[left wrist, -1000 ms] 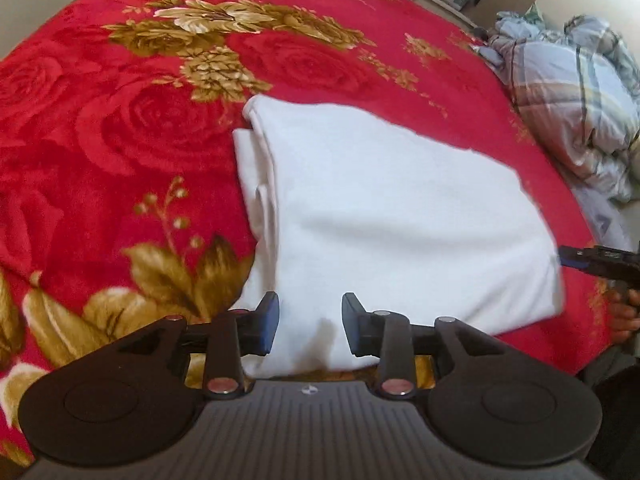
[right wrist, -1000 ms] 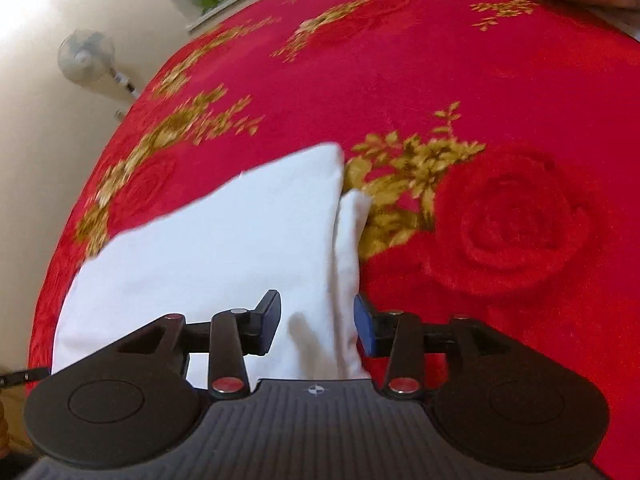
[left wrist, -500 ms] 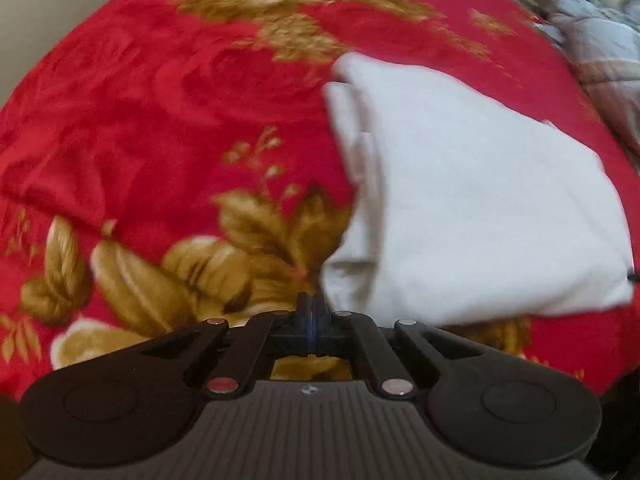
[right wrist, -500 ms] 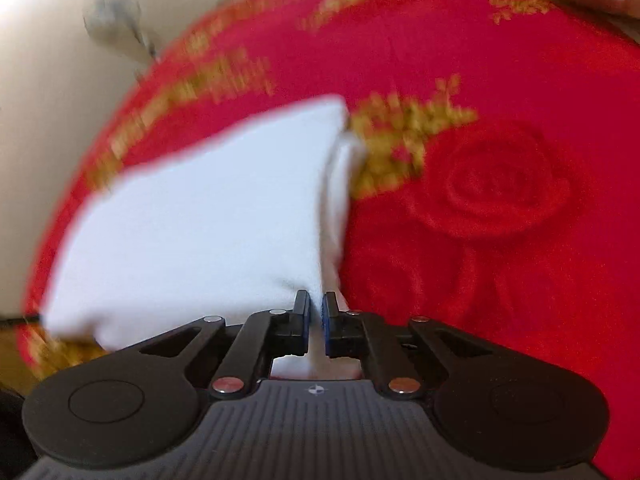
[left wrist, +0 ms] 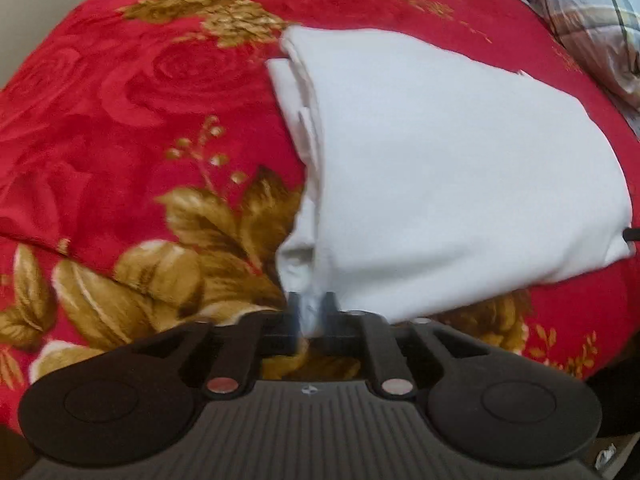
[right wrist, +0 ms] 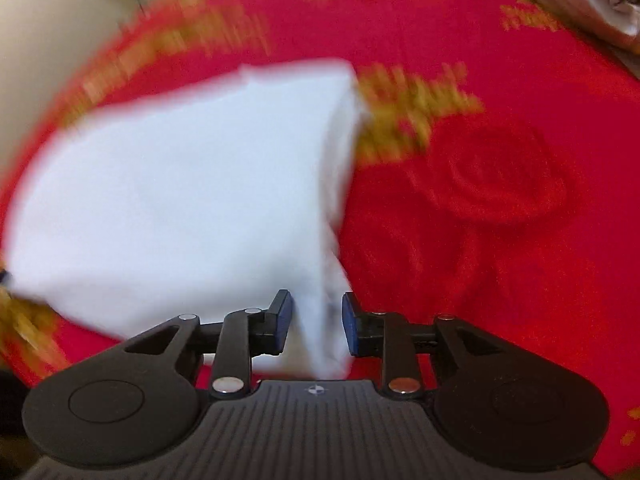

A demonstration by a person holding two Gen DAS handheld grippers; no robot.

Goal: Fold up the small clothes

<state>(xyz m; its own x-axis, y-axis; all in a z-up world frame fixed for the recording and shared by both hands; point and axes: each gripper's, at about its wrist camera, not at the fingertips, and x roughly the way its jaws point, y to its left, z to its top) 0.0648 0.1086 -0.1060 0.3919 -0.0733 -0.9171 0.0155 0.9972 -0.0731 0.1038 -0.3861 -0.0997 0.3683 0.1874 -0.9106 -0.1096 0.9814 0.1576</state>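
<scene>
Two grippers on one folded white garment [left wrist: 460, 168], which lies on the red floral blanket [left wrist: 120, 120]. Left gripper [left wrist: 311, 312] is nearly closed but easing open, with a bit of the near corner between its pads. Right gripper [right wrist: 316, 320] is opening too, its jaws apart around the other near corner, pads look clear of it, though that view's pretty blurry.

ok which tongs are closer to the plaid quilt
right. both tongs are opening around near corners of the white garment: right tongs at the corner toward the plaid quilt, left tongs at the far one.
</scene>
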